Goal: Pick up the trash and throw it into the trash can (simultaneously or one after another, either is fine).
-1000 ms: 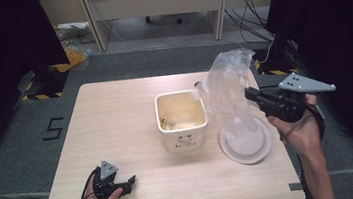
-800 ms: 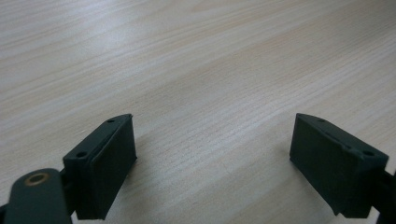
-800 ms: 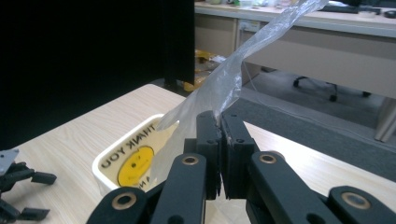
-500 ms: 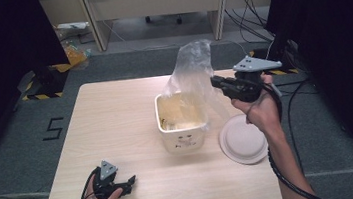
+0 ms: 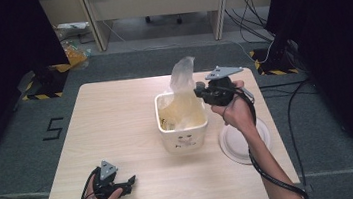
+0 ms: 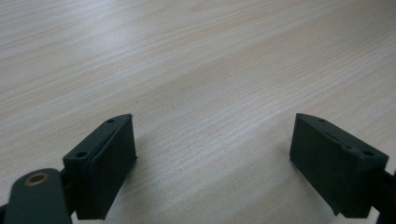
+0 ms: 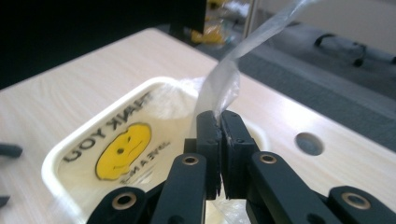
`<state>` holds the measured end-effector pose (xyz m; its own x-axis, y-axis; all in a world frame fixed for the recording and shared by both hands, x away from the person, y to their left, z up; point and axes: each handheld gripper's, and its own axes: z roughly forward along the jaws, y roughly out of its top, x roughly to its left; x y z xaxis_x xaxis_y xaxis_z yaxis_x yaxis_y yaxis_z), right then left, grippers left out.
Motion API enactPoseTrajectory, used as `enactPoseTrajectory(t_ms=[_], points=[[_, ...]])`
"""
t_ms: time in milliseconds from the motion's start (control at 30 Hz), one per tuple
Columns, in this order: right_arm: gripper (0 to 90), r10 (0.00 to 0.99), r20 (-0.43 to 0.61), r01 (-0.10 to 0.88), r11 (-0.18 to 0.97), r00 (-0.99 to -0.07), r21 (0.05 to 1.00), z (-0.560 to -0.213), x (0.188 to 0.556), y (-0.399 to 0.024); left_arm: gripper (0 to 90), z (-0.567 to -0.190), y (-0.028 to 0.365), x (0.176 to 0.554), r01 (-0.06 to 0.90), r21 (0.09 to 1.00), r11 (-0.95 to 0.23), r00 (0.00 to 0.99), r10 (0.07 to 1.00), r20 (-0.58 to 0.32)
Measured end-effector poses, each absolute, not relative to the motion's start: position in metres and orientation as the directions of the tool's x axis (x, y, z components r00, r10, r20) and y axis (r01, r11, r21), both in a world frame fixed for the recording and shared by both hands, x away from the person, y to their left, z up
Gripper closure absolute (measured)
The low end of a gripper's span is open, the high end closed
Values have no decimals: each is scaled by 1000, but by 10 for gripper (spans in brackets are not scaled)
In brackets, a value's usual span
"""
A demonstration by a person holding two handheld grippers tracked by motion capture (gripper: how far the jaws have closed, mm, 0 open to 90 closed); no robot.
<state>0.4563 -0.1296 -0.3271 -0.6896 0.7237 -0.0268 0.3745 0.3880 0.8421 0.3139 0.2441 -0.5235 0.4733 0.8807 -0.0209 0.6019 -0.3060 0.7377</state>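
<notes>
While the person's left hand rests near the front left corner of the pale wooden table, the right hand is raised over the middle of it. The right gripper — a black two-jaw tool with a grey three-cornered plate on top — has its jaws clenched tight on a thin fold of a clear plastic bag. In the right gripper view, the bag's film rises as a narrow strip from between the pressed jaws, and the printed part of the bag, with a yellow smiley face and the words "THANK YOU", lies spread inside the container below.

That container is a cream-coloured, square plastic tub standing near the centre of the table. The bag's lower part sits inside it, and its upper part stands above the rim, tapering to a point. Just to the right of the tub lies a round white plate, partly covered by the person's right forearm.

The left gripper lies low on the table, well apart from the tub. In the left gripper view its two black jaws stand wide — released, with bare wood between them.
</notes>
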Motion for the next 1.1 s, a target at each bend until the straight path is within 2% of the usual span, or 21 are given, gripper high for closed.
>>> enactPoseTrajectory(t_ms=[400, 633, 700, 767, 800, 933, 1100], points=[[876, 693, 21, 484, 481, -721, 731, -374, 474, -103, 136, -523, 244, 314, 603, 737, -306, 473, 881, -21], [854, 677, 32, 519, 531, -735, 670, -387, 473, -99, 136, -523, 244, 314, 604, 736, -306, 473, 881, -22], [807, 676, 40, 521, 528, -736, 671, -386, 471, -100, 136, -523, 244, 314, 604, 736, -305, 473, 881, -22], [702, 677, 47, 520, 517, -735, 680, -384, 468, -101, 136, -523, 244, 314, 604, 736, -306, 473, 881, -22], [702, 677, 47, 520, 517, -735, 680, -384, 468, -101, 136, -523, 244, 314, 604, 736, -306, 473, 881, -22], [600, 669, 61, 488, 472, -741, 734, -366, 460, -109, 136, -523, 244, 314, 604, 736, -305, 472, 881, -23], [585, 655, 59, 457, 458, -754, 762, -353, 451, -112, 136, -523, 244, 314, 603, 737, -304, 472, 882, -22]])
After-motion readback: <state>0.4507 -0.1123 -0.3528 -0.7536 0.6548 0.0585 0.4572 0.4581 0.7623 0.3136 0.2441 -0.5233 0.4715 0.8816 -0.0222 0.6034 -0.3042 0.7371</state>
